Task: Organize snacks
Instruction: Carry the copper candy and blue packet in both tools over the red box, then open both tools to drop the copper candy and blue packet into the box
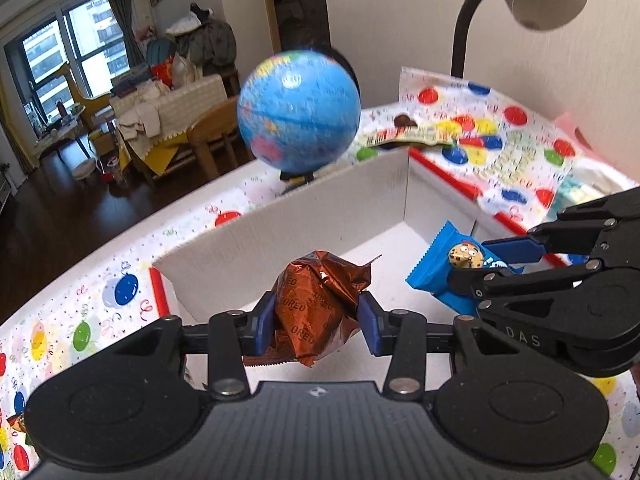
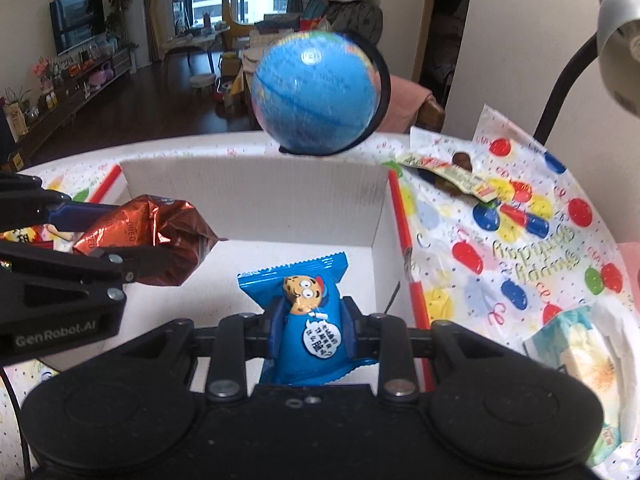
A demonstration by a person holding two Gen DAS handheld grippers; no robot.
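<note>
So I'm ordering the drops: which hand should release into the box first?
Probably right: the right gripper holds the blue packet over the box floor, while the left gripper's Oreo pack hangs nearer the wall.

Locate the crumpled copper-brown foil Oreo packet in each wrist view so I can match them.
Left wrist view: the crumpled copper-brown foil Oreo packet sits bottom centre, pinched in the left gripper, over the white cardboard box.
Right wrist view: the packet is at mid-left, in the gripper coming in from the left edge.
Shared landmark: the blue globe behind the box.
</note>
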